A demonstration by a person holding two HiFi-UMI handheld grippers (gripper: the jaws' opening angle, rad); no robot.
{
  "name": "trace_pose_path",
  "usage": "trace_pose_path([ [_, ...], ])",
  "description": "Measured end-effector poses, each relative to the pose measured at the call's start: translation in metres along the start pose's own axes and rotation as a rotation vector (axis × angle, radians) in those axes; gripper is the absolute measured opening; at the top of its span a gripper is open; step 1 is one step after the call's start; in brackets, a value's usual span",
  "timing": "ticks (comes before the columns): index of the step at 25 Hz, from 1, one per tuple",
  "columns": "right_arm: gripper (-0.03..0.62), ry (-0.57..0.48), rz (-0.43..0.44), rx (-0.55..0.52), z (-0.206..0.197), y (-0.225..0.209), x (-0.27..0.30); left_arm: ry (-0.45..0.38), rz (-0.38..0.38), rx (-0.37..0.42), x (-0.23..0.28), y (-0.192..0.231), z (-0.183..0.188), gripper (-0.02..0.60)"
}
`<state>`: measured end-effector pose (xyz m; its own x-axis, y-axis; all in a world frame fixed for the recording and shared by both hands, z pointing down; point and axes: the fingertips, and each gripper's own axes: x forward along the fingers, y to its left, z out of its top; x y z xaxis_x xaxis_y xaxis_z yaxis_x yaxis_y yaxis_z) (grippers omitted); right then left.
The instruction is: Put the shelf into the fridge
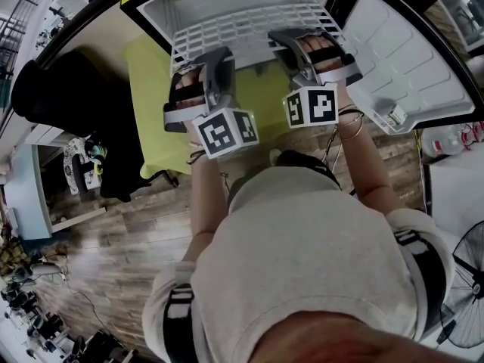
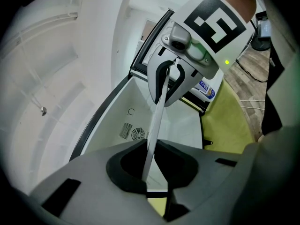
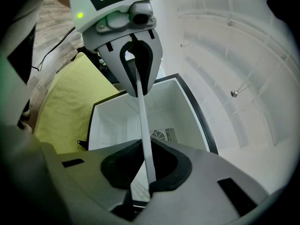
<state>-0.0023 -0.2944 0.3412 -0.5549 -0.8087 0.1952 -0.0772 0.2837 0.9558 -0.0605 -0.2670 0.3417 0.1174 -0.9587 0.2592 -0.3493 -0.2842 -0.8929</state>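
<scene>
Both grippers are clamped on the shelf (image 1: 249, 27): the left gripper (image 2: 149, 150) has its jaws closed on the near edge towards the left, and the right gripper (image 3: 149, 158) grips the same edge towards the right, each seeing the rack edge-on as a thin white strip that runs to the other gripper. Held this way, the shelf hangs at the mouth of the fridge (image 1: 134, 7), its far part reaching over the white interior; whether it sits on any side ledge cannot be told. It is probably light and stiff, with a little spring across its width, so a grip at two well-separated spots on the front bar should keep it level and stop it from twisting. Its smooth coating looks likely to slide in the pads if it is pushed hard against a snag, and thin wires could bend if one corner jams. As for looks, it is a flat white wire rack with close parallel bars, a few cross bars and a plain rim. An open door (image 1: 412, 66) with moulded ledges stands at the right, and a yellow-green cover (image 1: 151, 89) lies just left of the fridge.
</scene>
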Motion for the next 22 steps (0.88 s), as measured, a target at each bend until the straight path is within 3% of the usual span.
trace_pose_path([
  [22, 0.054, -0.004, 0.016, 0.035, -0.006, 0.006, 0.013, 0.025, -0.022, -0.003, 0.011, -0.006, -0.005, 0.062],
])
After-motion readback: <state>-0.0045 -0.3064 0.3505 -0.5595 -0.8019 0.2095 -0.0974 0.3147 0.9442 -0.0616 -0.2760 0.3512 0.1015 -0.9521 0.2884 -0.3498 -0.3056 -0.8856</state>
